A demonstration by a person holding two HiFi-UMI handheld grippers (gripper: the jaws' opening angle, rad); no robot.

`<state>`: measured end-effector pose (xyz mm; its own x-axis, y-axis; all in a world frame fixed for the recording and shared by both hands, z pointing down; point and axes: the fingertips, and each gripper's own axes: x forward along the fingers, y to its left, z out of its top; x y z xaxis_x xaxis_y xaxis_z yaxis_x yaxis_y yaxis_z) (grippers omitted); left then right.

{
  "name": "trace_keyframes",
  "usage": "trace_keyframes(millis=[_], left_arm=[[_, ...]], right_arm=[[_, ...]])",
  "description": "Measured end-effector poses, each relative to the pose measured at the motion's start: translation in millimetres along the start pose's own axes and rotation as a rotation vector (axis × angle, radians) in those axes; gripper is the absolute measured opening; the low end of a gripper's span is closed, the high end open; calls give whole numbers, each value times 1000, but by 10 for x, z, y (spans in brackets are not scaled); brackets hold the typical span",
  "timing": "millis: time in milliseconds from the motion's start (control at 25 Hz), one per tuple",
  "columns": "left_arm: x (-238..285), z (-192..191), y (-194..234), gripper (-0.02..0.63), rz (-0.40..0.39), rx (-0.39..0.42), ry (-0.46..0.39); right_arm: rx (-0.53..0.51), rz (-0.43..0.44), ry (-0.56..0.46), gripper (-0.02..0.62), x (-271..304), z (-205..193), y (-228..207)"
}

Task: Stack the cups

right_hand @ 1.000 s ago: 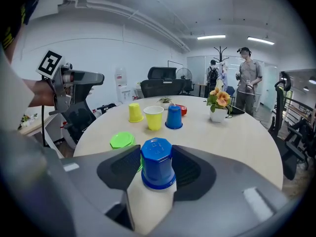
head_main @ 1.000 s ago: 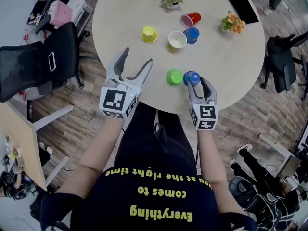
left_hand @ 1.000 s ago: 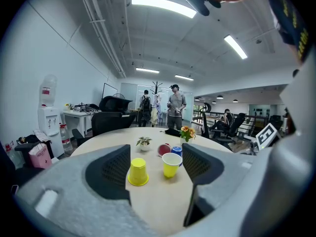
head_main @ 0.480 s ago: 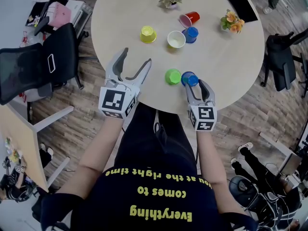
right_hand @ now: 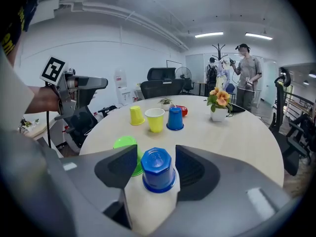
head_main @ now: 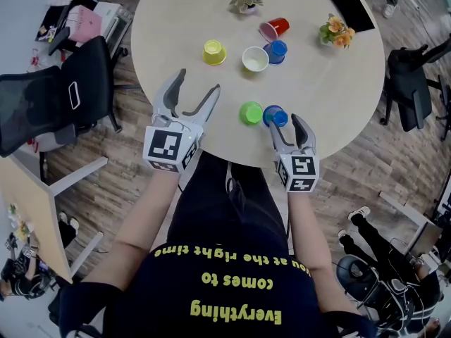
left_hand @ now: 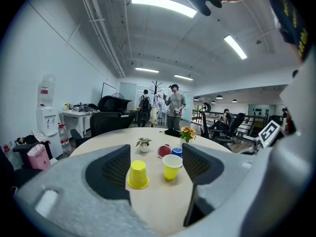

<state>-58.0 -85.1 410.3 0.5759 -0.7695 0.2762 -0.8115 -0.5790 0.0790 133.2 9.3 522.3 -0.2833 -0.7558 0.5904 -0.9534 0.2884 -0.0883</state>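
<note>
A blue cup (head_main: pixel 276 116) (right_hand: pixel 158 169) stands upside down near the table's front edge, touching or almost touching a green upside-down cup (head_main: pixel 251 113) (right_hand: pixel 126 146) on its left. My right gripper (head_main: pixel 282 124) (right_hand: pixel 157 163) straddles the blue cup; its jaws have just been opening, and a small gap shows beside the cup, so it is open. My left gripper (head_main: pixel 199 81) (left_hand: pixel 155 168) is open and empty over the table's front left edge. Farther back are a yellow upside-down cup (head_main: pixel 213 51) (left_hand: pixel 138 174), an upright yellow cup (head_main: pixel 254 59) (left_hand: pixel 171 166), another blue cup (head_main: pixel 277 50) and a red cup (head_main: pixel 273 28) on its side.
The round beige table (head_main: pixel 331 90) also holds a small potted plant (head_main: pixel 245 1), a pot of orange flowers (head_main: pixel 337 31) and a black flat device (head_main: pixel 349 5) at the far edge. Black office chairs (head_main: pixel 67 90) stand left and right. People stand in the background of both gripper views.
The right gripper's jaws have spread away from the blue cup, which now stands free on the table beside the green cup. The left gripper has stayed put.
</note>
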Motion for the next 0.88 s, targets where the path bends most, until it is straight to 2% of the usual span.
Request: trace_keyframes(millis=[520,880], left_arm=[[87,190,-24,333,-20,12,-15],[172,247,96,333,-35,28,-17]], right_arm=[[21,-12,-116,252,-152,576,-57],[53,-17,-238,245,-288,1176,-67]])
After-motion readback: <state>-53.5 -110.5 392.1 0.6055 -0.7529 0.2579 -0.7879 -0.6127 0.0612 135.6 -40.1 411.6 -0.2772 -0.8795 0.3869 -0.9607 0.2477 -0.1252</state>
